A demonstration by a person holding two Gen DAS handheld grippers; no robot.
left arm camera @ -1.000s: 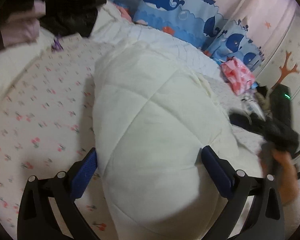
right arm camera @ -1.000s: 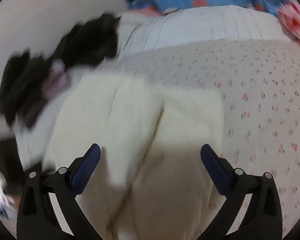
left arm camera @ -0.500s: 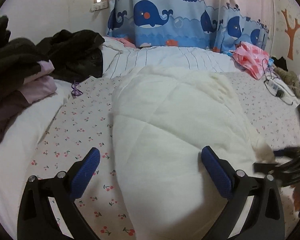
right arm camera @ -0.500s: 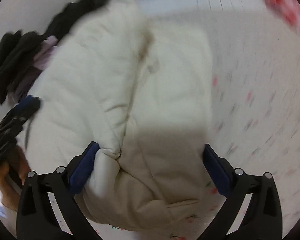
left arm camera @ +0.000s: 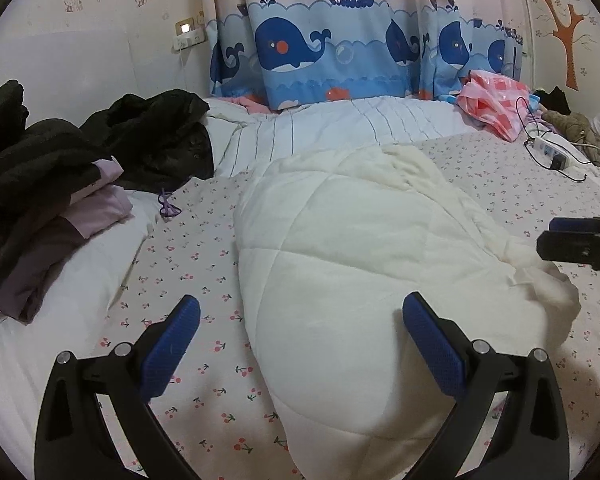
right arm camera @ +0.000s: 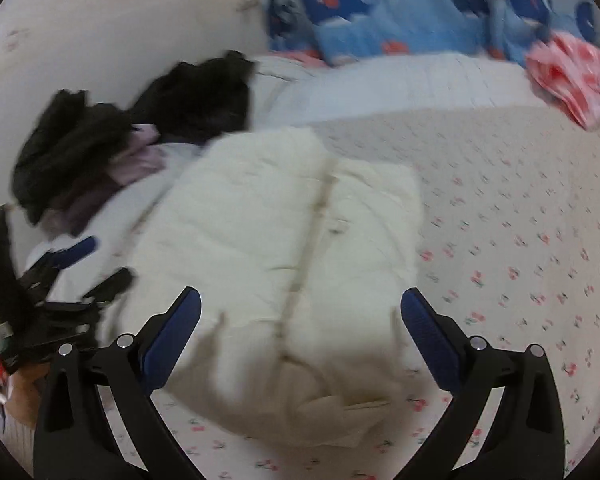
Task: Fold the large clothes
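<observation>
Gaping wide, both the left hand-held gripper [left arm camera: 300,328] and right hand-held gripper [right arm camera: 300,320] grip nothing (cream jacket [left arm camera: 360,264] below).

Left gripper [left arm camera: 300,320] held low, my jaws spread wide, gripping nothing. Right gripper [right arm camera: 300,316] likewise agape and empty-fingered; it shows at the left view's right edge, level, pointing inward.

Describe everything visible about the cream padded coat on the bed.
The cream padded coat is a puffy, quilted garment with stitched seams, folded into a thick bundle. It lies flat on the cherry-print sheet, its front closure running lengthwise in the right wrist view. A loose corner trails toward the right gripper. Neither that nor the left gripper holds it; both are open.
</observation>
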